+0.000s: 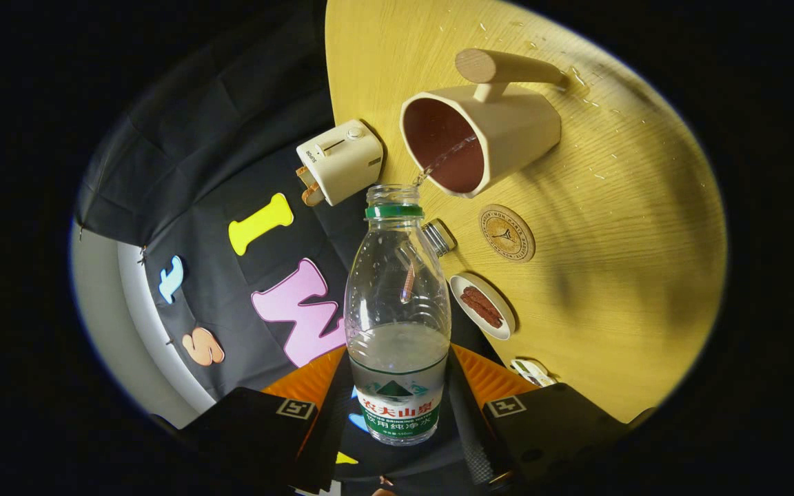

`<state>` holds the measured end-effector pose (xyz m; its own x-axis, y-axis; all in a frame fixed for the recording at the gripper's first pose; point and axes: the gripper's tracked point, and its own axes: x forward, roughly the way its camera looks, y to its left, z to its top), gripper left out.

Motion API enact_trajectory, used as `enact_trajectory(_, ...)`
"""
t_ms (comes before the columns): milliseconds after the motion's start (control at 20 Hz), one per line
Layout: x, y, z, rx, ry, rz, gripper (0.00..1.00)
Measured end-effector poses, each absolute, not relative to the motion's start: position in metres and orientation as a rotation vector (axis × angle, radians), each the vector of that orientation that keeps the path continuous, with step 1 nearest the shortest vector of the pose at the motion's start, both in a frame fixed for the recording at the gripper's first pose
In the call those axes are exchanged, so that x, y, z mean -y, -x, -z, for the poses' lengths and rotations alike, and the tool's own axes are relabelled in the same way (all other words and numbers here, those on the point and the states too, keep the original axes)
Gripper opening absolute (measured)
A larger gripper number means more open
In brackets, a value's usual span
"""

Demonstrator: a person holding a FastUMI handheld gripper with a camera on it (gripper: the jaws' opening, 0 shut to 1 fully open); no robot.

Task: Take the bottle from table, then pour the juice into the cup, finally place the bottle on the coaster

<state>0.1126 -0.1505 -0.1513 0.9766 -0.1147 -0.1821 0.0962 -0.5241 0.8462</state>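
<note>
My gripper [397,406] is shut on a clear plastic bottle [397,303] with a green neck ring and a green label; both fingers [469,413] press its lower body. The bottle is uncapped and tipped over, partly full of clear liquid. A thin stream runs from its mouth into the beige cup [480,134], which has a dark red inside and a wooden handle. The cup stands on the wooden table [611,275] just beyond the bottle's mouth. A round cork coaster [506,233] lies on the table beside the cup, close to the bottle's neck.
A small beige toaster [340,160] stands by the table's edge near the cup. A white dish with brown strips [483,305] lies beside the coaster, a small glass jar [439,236] sits behind the bottle's neck, and a white object [533,372] is near my finger. Water drops dot the table.
</note>
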Motion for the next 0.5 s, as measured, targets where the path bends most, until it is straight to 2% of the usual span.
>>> enact_trajectory(500,0.165,-0.114,0.122,0.109,-2.206,0.245,0.75)
